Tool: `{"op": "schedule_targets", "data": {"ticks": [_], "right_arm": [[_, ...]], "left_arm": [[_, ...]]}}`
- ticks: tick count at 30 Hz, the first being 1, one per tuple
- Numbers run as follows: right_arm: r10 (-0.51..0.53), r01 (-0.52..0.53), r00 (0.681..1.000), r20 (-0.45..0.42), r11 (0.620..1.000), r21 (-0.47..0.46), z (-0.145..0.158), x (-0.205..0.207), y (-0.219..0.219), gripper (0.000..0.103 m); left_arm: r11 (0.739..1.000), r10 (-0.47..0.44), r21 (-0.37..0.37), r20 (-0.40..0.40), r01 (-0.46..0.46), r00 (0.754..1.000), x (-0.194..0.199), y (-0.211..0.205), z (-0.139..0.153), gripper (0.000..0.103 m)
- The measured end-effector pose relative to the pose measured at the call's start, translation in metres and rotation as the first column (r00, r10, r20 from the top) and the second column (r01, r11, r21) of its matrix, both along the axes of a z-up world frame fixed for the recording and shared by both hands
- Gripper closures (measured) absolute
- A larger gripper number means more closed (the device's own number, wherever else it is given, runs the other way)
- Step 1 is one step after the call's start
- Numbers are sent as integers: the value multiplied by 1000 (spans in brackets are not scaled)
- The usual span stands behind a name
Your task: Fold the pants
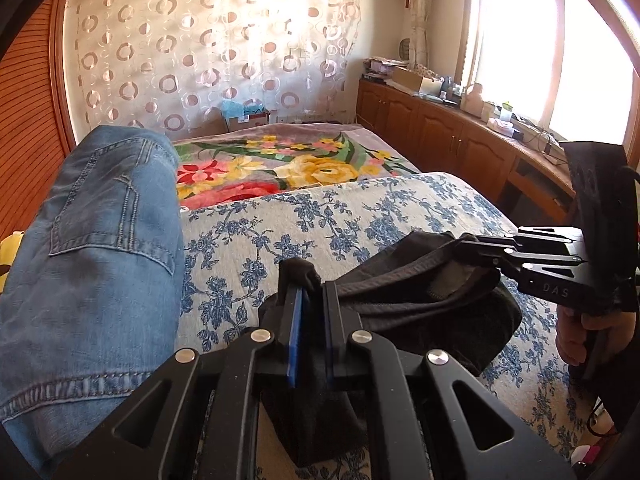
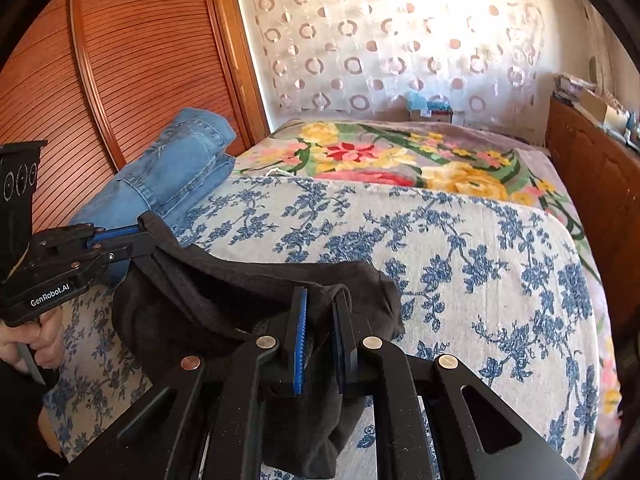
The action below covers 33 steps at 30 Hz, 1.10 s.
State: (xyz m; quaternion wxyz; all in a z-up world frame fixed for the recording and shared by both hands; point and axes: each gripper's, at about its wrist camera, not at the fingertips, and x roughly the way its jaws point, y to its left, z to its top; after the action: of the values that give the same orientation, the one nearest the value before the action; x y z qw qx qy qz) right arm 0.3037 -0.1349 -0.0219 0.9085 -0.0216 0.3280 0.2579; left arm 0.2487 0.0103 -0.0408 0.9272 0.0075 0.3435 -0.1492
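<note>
left gripper (image 1: 310, 292) & right gripper (image 2: 322, 312) each clamped on black pants (image 1: 420, 292), held bunched just above blue-floral bedspread (image 2: 440, 248); folded jeans (image 2: 180, 172) lie at bedspread's left edge. fold looks barely begun, smoothing & creasing left.

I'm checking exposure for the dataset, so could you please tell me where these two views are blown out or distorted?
Left wrist view: the window is blown out white, and glare washes the curtain top; fisheye bends the cabinets. Right wrist view: softer glare on the curtain, the wardrobe door bows. The black pants lose fold detail in both, clamped by the left gripper and right gripper.
</note>
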Motion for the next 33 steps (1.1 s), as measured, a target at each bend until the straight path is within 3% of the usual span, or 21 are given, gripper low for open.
{"op": "schedule_targets", "data": {"ticks": [8, 14, 15, 18, 25, 33], "right_arm": [[-39, 41, 998, 41, 998, -42, 14, -10, -8, 71], [-46, 49, 997, 58, 997, -60, 18, -29, -21, 65], [-42, 46, 997, 57, 997, -67, 17, -32, -23, 65], [-37, 40, 998, 52, 997, -72, 15, -40, -27, 64], [7, -4, 999, 38, 996, -86, 13, -43, -23, 64], [81, -76, 996, 27, 987, -145, 14, -16, 2, 64]], "left_arm": [[1000, -5, 11, -2, 5, 1000, 1, -1, -2, 91], [1000, -17, 19, 8, 16, 1000, -5, -4, 3, 61], [1000, -19, 17, 14, 18, 1000, -7, -5, 5, 50], [999, -30, 14, 27, 30, 999, -13, -7, 9, 38], [1000, -13, 22, 37, 12, 999, -20, -6, 9, 37], [999, 11, 33, 27, -12, 1000, -19, -1, 3, 37]]}}
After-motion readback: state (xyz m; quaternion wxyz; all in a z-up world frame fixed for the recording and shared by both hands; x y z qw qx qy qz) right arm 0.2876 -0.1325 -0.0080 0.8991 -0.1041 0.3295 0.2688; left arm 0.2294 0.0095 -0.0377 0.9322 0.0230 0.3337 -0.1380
